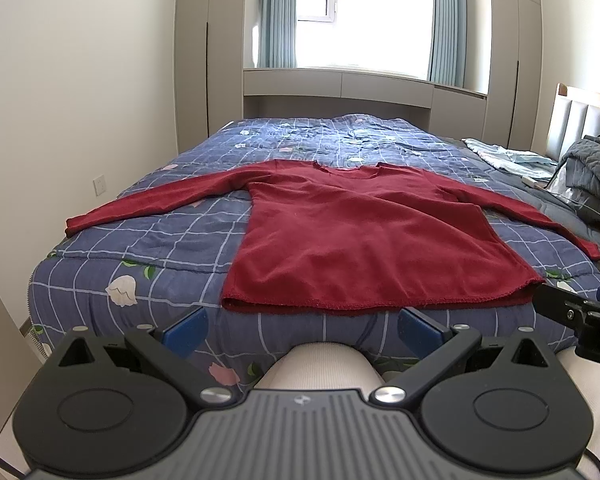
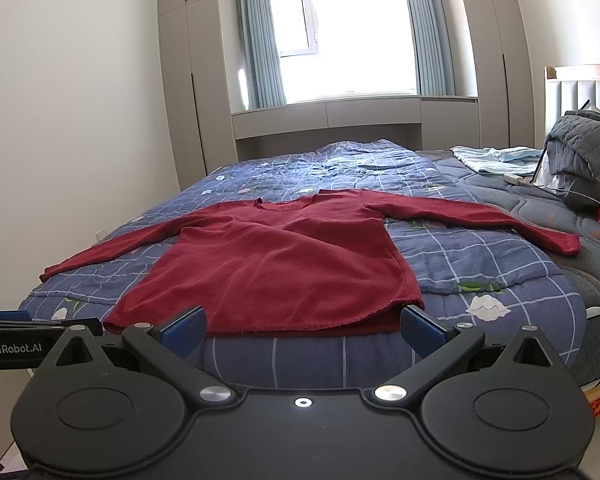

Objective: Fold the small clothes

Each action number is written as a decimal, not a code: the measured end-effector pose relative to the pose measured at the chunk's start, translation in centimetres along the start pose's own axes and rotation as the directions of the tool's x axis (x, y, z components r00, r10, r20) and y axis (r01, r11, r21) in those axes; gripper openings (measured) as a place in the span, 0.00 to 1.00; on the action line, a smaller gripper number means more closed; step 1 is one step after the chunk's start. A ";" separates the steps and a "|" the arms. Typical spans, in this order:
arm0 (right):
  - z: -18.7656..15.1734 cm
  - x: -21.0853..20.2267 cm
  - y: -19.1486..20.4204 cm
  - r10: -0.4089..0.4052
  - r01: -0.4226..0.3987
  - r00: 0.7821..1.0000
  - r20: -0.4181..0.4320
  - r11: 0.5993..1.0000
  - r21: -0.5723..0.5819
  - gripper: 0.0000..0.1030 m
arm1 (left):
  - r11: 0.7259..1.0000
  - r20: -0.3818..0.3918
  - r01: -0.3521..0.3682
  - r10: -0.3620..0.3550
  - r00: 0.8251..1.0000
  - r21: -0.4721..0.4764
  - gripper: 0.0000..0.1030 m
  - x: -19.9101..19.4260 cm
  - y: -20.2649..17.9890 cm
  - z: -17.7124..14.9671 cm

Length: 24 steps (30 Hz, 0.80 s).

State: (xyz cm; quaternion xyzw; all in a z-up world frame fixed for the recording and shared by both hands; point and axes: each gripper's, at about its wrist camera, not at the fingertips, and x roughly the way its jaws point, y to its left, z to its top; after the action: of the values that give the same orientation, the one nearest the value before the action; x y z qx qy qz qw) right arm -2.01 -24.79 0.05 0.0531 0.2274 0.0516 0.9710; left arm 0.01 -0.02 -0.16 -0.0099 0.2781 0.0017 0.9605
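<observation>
A red long-sleeved top (image 1: 352, 236) is laid flat, sleeves spread, on the blue checked quilt (image 1: 168, 236) of the bed. The left gripper (image 1: 302, 326) and right gripper (image 2: 303, 327) are held wide apart, empty, short of the hem. "GenRobot.AI" is read only in the right view, on the left gripper's side

A red long-sleeved top (image 1: 352, 236) lies flat on the blue checked quilt (image 1: 148, 240), both sleeves spread out to the sides, hem nearest the camera; the left gripper (image 1: 302, 330) hangs just short of that hem with its blue-padded fingers wide apart, holding nothing; the right gripper (image 1: 580, 312) pokes in at the right edge, near the hem's corner; a grey quilted blanket (image 1: 592, 168) is heaped by the headboard.
</observation>
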 end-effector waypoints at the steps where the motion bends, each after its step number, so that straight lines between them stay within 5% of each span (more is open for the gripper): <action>1: 0.0 0.0 0.0 0.000 0.000 1.000 0.000 1.000 0.000 1.00 | 1.000 -0.001 0.000 0.000 1.000 -0.001 1.00 -0.1 0.0 0.1; 24: 0.0 0.0 -0.1 0.000 0.000 1.000 0.000 1.000 0.000 1.00 | 1.000 -0.005 0.000 0.000 1.000 -0.001 1.00 0.0 0.1 0.0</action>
State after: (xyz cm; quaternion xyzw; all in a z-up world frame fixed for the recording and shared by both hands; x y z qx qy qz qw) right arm -1.98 -24.87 0.04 0.0531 0.2272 0.0516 0.9710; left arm 0.03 0.08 -0.15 -0.0103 0.2804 0.0017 0.9598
